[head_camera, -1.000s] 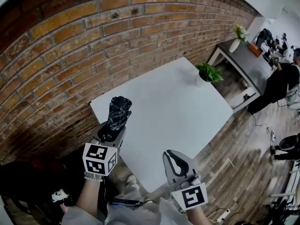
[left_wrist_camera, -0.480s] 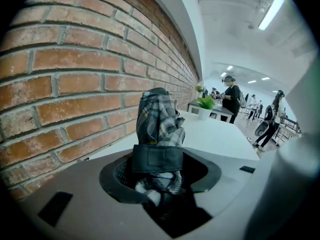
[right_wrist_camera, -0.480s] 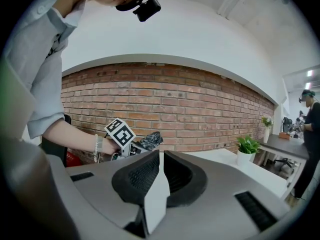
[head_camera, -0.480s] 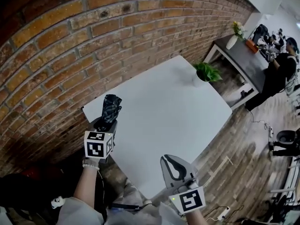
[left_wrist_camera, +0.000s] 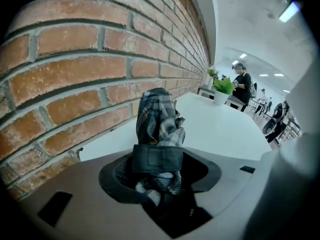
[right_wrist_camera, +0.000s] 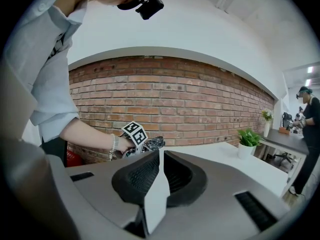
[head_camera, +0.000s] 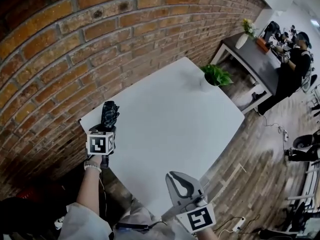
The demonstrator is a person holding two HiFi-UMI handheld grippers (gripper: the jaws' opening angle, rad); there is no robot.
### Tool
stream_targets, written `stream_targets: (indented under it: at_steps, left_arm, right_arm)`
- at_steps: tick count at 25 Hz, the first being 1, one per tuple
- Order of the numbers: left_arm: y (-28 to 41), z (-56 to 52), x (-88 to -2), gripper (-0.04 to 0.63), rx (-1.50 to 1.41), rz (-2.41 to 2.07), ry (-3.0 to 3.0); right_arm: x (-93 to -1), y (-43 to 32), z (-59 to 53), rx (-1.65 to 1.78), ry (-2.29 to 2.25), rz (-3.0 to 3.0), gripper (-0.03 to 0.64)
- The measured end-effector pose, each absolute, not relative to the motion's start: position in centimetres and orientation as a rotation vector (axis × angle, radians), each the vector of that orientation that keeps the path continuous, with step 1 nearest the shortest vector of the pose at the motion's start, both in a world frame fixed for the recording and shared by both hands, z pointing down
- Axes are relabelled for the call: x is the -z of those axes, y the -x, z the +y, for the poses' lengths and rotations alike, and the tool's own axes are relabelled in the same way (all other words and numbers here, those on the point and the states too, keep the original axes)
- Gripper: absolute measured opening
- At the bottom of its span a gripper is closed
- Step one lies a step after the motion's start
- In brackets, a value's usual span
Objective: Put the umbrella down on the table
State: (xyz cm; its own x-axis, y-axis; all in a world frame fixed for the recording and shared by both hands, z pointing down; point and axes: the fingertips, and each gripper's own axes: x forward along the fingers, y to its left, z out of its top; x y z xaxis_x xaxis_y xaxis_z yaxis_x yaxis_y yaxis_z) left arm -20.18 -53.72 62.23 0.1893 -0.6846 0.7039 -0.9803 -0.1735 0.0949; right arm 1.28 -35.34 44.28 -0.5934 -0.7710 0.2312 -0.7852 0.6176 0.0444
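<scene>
A folded dark plaid umbrella sticks out of my left gripper, which is shut on it over the near left corner of the white table. In the left gripper view the umbrella, with its black strap, fills the jaws of the left gripper and points toward the brick wall. My right gripper hangs off the table's front edge, shut and empty. In the right gripper view the jaws of the right gripper meet, with the umbrella beyond them.
A brick wall runs along the table's far side. A potted plant stands at the table's far right corner. Beyond it are a dark side table and a standing person. Wood floor lies to the right.
My left gripper has sunk and shifted left with the umbrella, toward the table's near left corner. The right gripper has dropped slightly.
</scene>
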Motion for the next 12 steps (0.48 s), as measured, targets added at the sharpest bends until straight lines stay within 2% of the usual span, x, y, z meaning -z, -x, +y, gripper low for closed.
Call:
stream_targets:
  at_steps: [12]
  left_arm:
    - [21.4, -55.3, -66.2, 0.245, -0.779, -1.463, -1.765]
  right_arm:
    - [-45.6, -1.0, -36.4, -0.117, -1.292, -2.573, 0.057]
